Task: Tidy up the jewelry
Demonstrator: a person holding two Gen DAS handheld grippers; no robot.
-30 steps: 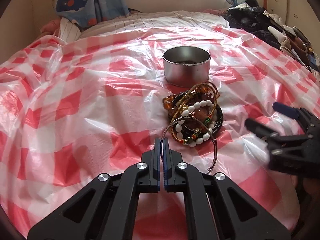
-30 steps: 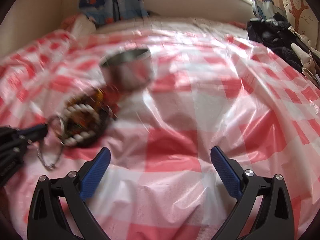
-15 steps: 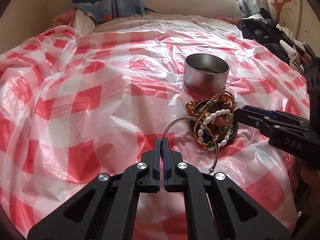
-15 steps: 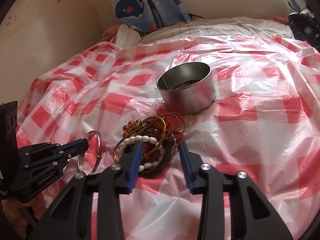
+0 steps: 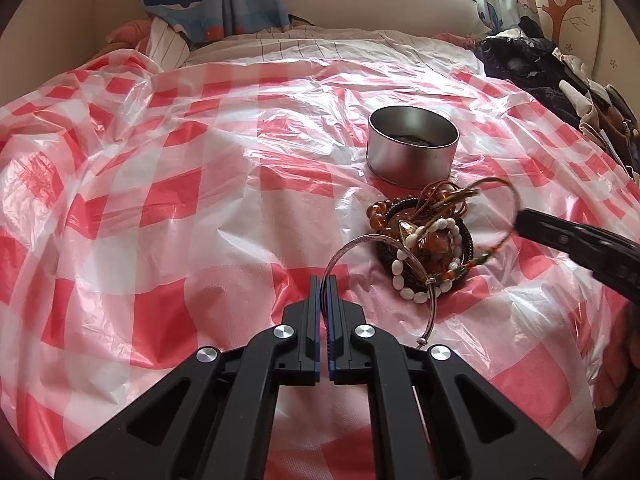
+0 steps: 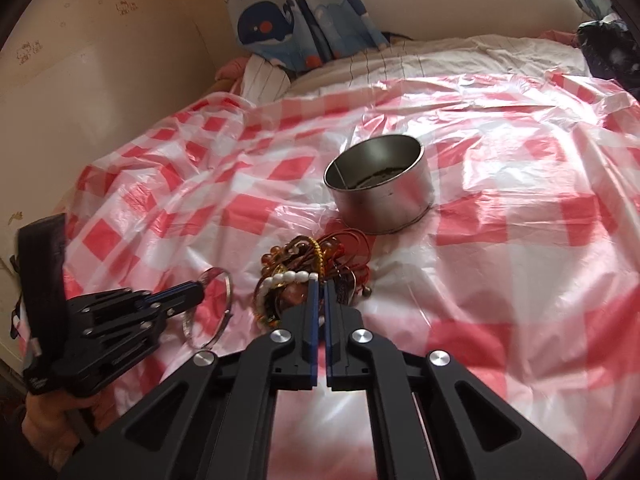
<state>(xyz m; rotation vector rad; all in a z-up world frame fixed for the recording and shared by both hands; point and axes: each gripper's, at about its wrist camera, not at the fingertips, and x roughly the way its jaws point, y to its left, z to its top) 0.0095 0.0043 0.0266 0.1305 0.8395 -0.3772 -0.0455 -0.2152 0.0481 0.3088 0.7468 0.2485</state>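
Red-and-white checked plastic sheeting (image 5: 200, 184) covers the bed, and on it, ahead of both tools, lies a tangled heap of beaded bracelets (image 5: 424, 248) — white beads, amber beads, dark cords and a gold-coloured strand. Just beyond the heap stands a round, open silver metal tin (image 5: 412, 146), close to the heap; whether they touch is hard to tell.

The left tool (image 5: 324, 280) has its jaws pressed nearly together on a thin silver wire bangle (image 5: 384, 242), gripping it at the near left of its arc; the bangle's far side arches over the near edge of the heap. In the right wrist view the same bangle (image 6: 224, 304) shows at the tip of the left tool (image 6: 198, 290), to the left of the heap (image 6: 312, 276).

The right tool (image 6: 319, 282) is likewise closed to a narrow slit, its tips down among the bracelets. From the left wrist view, the right tool (image 5: 520, 220) pinches a thin reddish cord loop (image 5: 496, 184) — lifted clear above the right side of the heap. The tin (image 6: 380, 188) sits ahead and slightly right of the right tool.
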